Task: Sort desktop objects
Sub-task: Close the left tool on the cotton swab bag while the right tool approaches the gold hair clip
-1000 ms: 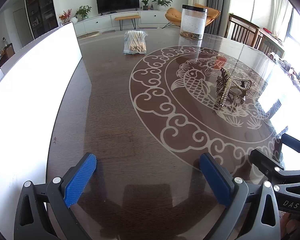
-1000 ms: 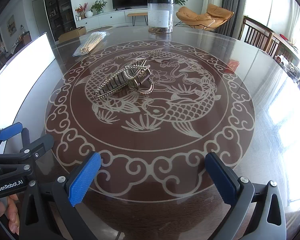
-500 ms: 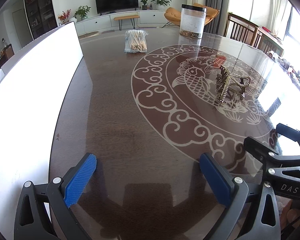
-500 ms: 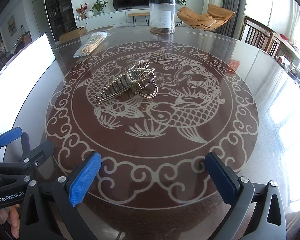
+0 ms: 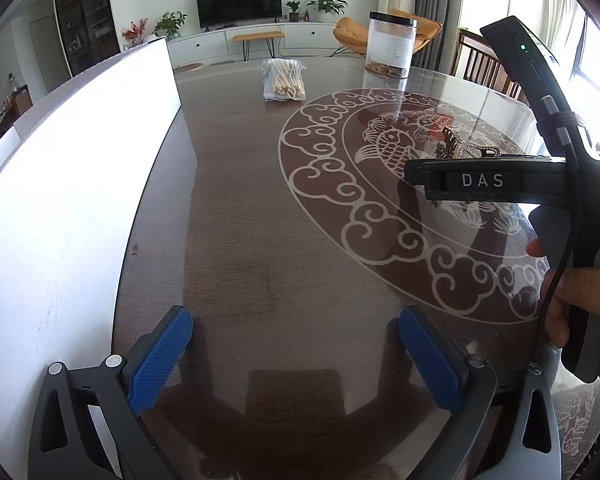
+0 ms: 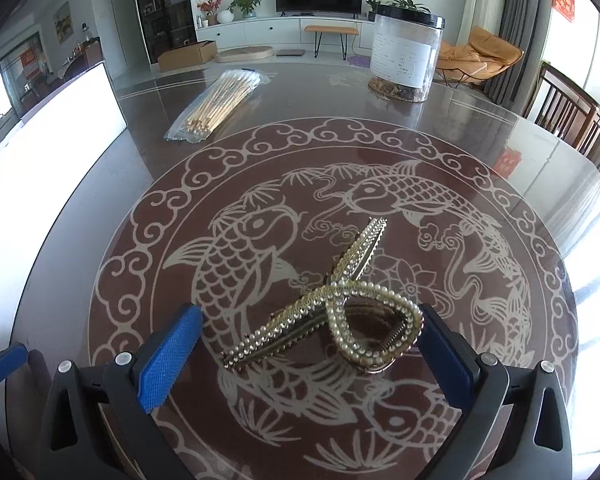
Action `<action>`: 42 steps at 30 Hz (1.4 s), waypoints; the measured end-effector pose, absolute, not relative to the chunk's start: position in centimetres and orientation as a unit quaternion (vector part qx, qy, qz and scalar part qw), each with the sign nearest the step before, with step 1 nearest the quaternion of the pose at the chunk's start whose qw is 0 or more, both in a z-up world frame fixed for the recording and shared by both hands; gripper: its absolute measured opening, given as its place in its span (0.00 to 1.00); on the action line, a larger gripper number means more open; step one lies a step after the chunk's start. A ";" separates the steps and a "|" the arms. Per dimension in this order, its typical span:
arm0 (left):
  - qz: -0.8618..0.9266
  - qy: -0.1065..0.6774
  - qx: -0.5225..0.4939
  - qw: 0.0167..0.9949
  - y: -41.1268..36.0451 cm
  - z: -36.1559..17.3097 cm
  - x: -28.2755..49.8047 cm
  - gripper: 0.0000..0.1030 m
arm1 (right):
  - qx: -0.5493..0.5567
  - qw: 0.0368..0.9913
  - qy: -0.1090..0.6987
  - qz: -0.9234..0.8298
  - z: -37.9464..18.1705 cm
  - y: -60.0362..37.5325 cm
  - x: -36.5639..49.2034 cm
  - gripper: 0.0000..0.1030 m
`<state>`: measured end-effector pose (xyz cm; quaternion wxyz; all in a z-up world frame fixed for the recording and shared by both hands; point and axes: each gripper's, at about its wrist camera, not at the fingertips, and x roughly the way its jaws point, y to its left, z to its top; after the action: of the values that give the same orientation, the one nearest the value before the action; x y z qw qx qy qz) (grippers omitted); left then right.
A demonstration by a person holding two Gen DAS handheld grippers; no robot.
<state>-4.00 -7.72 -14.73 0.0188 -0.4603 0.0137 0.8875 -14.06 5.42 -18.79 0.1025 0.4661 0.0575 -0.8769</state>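
Note:
A gold, pearl-studded hair claw clip (image 6: 336, 312) lies on the dark table inside the fish pattern. My right gripper (image 6: 308, 356) is open and the clip lies between its blue pads, its looped end close to the right pad (image 6: 444, 360). In the left wrist view the clip (image 5: 460, 146) is partly hidden behind the right gripper's body (image 5: 488, 180). My left gripper (image 5: 296, 360) is open and empty above bare table at the near left. A clear bag of wooden sticks (image 6: 216, 104) and a clear jar with a black lid (image 6: 404, 56) stand at the far side.
A white board (image 5: 60, 184) runs along the table's left edge; it also shows in the right wrist view (image 6: 52, 128). Wooden chairs (image 6: 572, 120) stand past the table's right edge. The bag (image 5: 282, 80) and jar (image 5: 390, 48) also show in the left wrist view.
My right gripper has moved forward over the table to the clip, which now lies between its pads. My left gripper has stayed about where it was.

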 end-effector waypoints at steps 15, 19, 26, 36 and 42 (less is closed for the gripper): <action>0.880 -0.048 -0.468 -0.072 -9.1 -14.7 -22.1 1.00 | 0.459 0.058 0.034 -0.886 -18.5 8.1 -13.5 0.92; 0.880 0.014 -0.472 -0.054 -8.2 -14.3 -27.5 1.00 | 0.459 0.058 0.034 -0.886 -18.5 8.1 -13.4 0.92; 0.866 -0.001 -0.501 -0.006 -9.7 -15.0 -34.5 1.00 | 0.459 0.057 0.035 -0.886 -18.5 8.1 -13.4 0.92; 0.889 0.015 -0.457 0.016 -4.2 -14.4 -36.8 0.64 | 0.459 0.051 0.031 -0.887 -18.3 8.4 -13.3 0.92; 0.890 0.053 -0.448 0.067 -1.1 -14.0 -30.5 0.34 | 0.457 0.041 0.024 -0.888 -18.2 9.5 -12.7 0.89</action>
<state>-30.46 -1.12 -14.05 0.0667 -0.4482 0.0531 0.8899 -12.75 9.54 -18.18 0.0409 0.4569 0.0242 -0.8883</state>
